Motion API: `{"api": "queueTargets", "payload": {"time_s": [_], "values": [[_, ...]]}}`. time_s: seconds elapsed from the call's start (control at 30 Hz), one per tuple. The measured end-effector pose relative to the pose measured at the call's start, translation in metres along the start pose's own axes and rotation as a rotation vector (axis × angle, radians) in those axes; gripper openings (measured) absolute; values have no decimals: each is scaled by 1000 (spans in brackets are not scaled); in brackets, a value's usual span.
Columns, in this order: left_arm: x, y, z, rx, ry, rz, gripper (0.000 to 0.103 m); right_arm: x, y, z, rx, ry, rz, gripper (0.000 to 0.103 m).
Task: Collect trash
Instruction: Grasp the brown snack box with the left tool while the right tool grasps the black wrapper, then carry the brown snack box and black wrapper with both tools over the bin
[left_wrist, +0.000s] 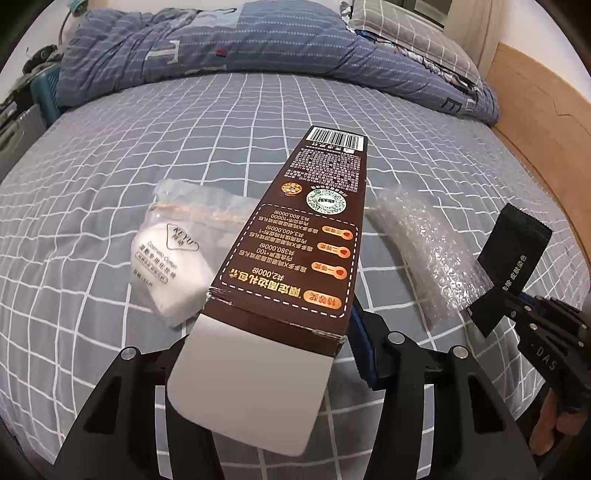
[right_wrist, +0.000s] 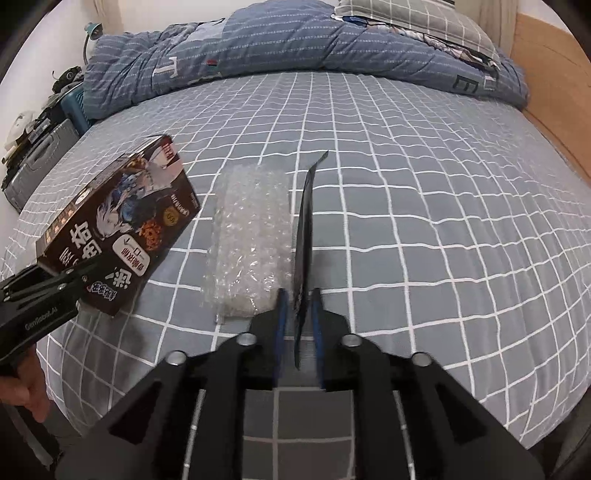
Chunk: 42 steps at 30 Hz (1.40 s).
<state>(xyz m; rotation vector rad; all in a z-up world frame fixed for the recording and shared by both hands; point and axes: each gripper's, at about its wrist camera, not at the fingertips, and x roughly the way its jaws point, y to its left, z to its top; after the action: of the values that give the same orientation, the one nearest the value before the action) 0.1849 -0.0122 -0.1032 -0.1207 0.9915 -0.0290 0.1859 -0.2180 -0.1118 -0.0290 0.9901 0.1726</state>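
Clamped in my left hand-held gripper (left_wrist: 266, 354), centre frame, is the brown snack box (left_wrist: 295, 236); my right hand-held gripper (right_wrist: 299, 325) has its pads slightly apart around the black sachet (right_wrist: 304, 236). I'd re-pinch it before lifting; bubble wrap (right_wrist: 247, 243) and cotton-pad pack (left_wrist: 173, 258) remain on the bed (right_wrist: 424, 221).

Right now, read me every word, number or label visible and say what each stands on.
"KEYU", "Cosmetic Cotton": white packet.
"2,000", upside down: brown box; its other print is too small to read.
"DAS": right gripper.
"GenRobot.AI": left gripper.
"T", "E": blue quilt.
Black sachet: one line of characters, too blurred to read.
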Motion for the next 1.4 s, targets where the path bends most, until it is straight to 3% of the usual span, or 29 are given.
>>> {"api": "queueTargets", "payload": {"time_s": [0.07, 0.2, 0.27, 0.3, 0.4, 0.73, 1.4], "values": [[-2, 0, -1, -2, 0, -1, 51, -4, -3, 2, 6, -11, -7, 31], [-5, 1, -1, -1, -2, 2, 51, -12, -6, 7, 19, -35, -9, 31], [-6, 0, 0, 0, -3, 2, 51, -11, -7, 9, 17, -31, -6, 21], [-6, 0, 0, 1, -3, 3, 51, -10, -7, 10, 19, -24, -6, 7], [-8, 0, -1, -2, -9, 4, 50, -9, -9, 10, 34, -16, 12, 3], [-31, -4, 0, -11, -44, 5, 47, -38, -6, 16, 31, -59, 12, 2], [-114, -11, -8, -23, -113, 21, 44, -112, 18, 6, -7, -91, 36, 2]]}}
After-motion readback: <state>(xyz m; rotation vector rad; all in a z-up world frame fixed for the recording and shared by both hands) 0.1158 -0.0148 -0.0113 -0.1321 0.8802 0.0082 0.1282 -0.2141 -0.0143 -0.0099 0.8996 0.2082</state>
